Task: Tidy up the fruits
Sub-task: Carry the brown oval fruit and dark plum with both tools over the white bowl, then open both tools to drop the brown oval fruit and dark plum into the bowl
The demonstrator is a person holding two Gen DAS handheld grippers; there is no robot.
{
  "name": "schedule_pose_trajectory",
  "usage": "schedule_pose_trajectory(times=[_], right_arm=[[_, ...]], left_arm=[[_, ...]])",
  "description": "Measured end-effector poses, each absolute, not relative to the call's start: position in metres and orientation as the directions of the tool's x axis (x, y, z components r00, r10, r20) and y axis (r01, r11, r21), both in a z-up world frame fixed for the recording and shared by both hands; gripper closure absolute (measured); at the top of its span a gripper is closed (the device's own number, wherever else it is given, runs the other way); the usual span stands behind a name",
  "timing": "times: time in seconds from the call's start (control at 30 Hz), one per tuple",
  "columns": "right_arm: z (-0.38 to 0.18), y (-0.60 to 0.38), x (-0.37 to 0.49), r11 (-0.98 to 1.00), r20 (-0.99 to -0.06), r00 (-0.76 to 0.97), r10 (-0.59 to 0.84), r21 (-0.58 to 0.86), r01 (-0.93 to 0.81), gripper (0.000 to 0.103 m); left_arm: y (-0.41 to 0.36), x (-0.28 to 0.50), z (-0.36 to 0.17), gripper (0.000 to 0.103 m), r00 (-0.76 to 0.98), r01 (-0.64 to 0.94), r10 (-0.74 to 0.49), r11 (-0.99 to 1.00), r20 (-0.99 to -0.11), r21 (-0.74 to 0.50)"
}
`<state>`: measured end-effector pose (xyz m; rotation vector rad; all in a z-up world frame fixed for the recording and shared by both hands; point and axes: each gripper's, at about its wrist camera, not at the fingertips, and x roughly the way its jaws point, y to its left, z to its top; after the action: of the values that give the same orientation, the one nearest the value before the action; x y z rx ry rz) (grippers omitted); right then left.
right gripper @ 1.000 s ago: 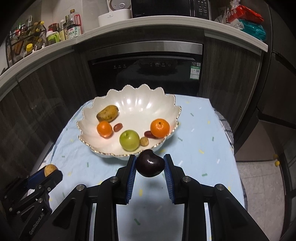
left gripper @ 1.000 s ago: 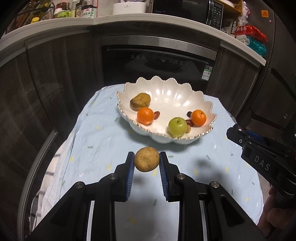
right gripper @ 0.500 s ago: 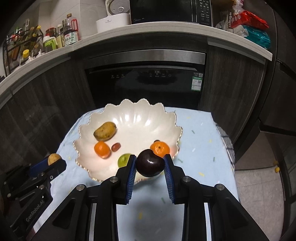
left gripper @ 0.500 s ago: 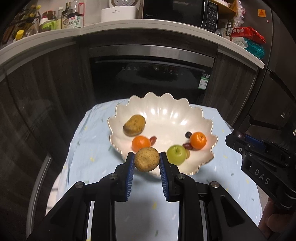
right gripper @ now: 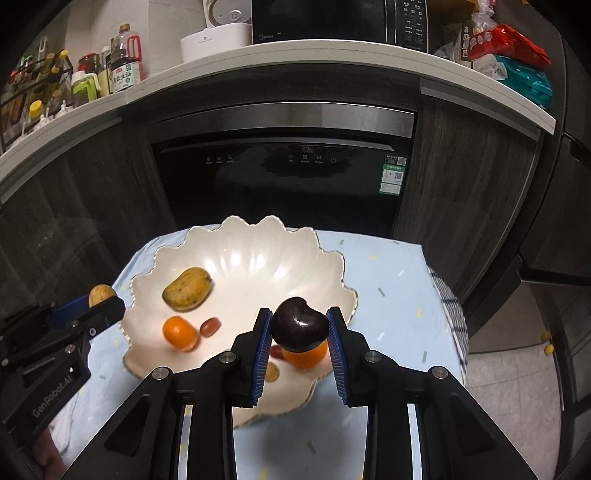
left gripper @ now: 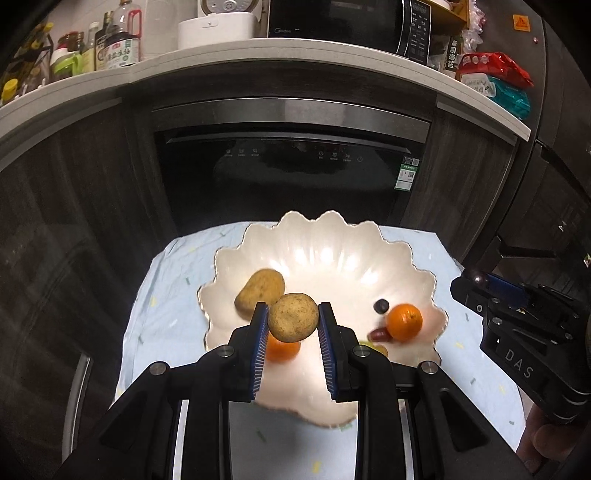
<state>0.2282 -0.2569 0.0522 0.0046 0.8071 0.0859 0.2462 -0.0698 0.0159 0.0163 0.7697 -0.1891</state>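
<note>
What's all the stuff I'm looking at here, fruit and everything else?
Bowl: one, white, scalloped, on the cloth.
Tablecloth: one, pale blue with flecks.
Mango: one, yellow-brown, in the bowl.
Oranges: two, in the bowl.
Small fruits: a few, reddish and dark, in the bowl.
Microwave: one, black, on the counter.
Bottles: several, on the counter.
Left claw: shut on a round brown fruit.
Right claw: shut on a dark plum.
</note>
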Motion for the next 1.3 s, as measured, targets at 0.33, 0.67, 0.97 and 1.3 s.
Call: schedule_pose_trajectory(times=[0.33,0.67,0.97,1.3], right_arm=[[0.041,-0.262,0.269,0.997,-0.739,0.670,0.066,0.031,-0.064,0.072],[0.020,-0.264,0.300,0.997,-0.779,0.623,0.077,0.056,-0.054,0.072],[0.004,-0.265,0.314,0.997,-0.809,0.584,0.072,0.052,-0.052,0.072],[0.000,-0.264,0.318,0.998,-0.823,0.566,0.054,0.035,-0.044,0.063]], left_arm=[[-0.075,0.294,0.009,0.076,0.679,0.220,-0.208,0.973,-0.704,-0.076],[-0.087,0.331,-0.012,0.076,0.608,0.276,-0.247,0.957,-0.754,-0.091],[-0.095,0.348,-0.036,0.076,0.538,0.291,-0.259,0.950,-0.802,-0.112],[-0.089,0.350,-0.039,0.059,0.532,0.248,-0.224,0.963,-0.816,-0.103]])
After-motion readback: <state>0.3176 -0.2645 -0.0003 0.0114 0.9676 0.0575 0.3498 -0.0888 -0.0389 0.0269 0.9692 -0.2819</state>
